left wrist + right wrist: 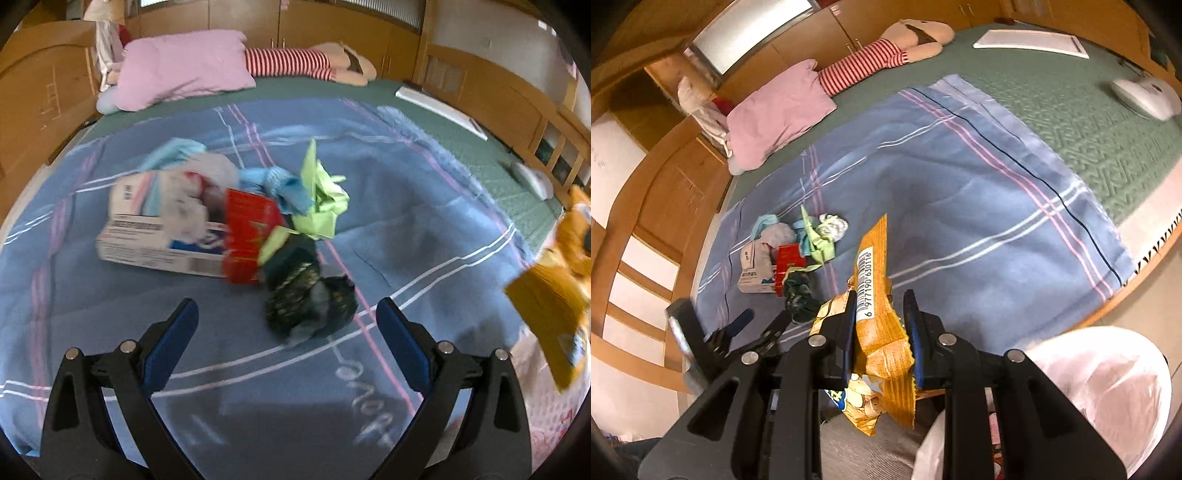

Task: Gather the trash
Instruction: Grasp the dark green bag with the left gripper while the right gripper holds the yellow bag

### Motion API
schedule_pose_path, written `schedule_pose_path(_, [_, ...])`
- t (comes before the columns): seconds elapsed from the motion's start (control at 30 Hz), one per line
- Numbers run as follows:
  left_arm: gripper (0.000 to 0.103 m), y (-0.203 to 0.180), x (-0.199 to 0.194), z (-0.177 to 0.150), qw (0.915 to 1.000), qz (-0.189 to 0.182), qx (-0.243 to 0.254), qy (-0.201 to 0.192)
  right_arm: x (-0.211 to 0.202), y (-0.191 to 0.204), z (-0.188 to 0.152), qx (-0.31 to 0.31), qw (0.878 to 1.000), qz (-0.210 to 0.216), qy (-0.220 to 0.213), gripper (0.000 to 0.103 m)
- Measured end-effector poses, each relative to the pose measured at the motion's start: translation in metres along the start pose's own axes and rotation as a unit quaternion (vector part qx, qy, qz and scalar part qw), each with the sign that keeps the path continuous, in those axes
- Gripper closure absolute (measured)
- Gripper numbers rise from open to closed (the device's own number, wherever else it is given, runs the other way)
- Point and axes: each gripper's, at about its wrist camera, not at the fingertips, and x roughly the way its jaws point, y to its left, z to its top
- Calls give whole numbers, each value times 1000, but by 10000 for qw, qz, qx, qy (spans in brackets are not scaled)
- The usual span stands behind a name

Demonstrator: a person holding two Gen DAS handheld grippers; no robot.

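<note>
Right gripper (882, 325) clamped on an orange snack wrapper (877, 295), barcode facing up, held above the near edge of the bed, beside a white plastic bag (1108, 387). Left gripper (286, 325) spread wide, empty, hovering just before a dark crumpled wrapper (306, 299). Behind that, heaped together on the blue plaid blanket (424, 221): red carton (251, 236), white box (147, 236), green paper (325, 195), blue scraps (284, 184). Blanket open to the right; pink pillow (184, 66) and striped doll (295, 62) well apart at the far edge.
</note>
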Motion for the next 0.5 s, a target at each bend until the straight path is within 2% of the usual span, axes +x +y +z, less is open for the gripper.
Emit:
schedule_pose_path(0.13, [7,-6,26,4,9996,188,-127,189,-4,-15,-4,105,9999,79,-8,78])
schedule_pose_path(0.17, [11,-5,31,5,9993,210,-164,243,-4,-18,-5,128,9999,103,-2,78])
schedule_pose_path(0.2, [31,-4,36,4,9991,208,-204,313,-4,-20,-5,145,9998,122,7,78])
schedule_pose_path(0.23, [44,-4,43,3,9985,152,-222,471,-3,-21,-4,164,9998,127,13,78])
schedule_pose_path(0.27, [46,-3,47,2,9978,144,-234,595,-3,-23,-5,187,9997,133,18,78])
schedule_pose_path(0.4, [53,2,30,1,9986,241,-268,385,-6,-26,-7,232,9996,157,-6,78])
schedule_pose_path(0.5, [53,11,6,1,9989,245,-353,187,-11,-24,-10,218,9996,185,-48,78])
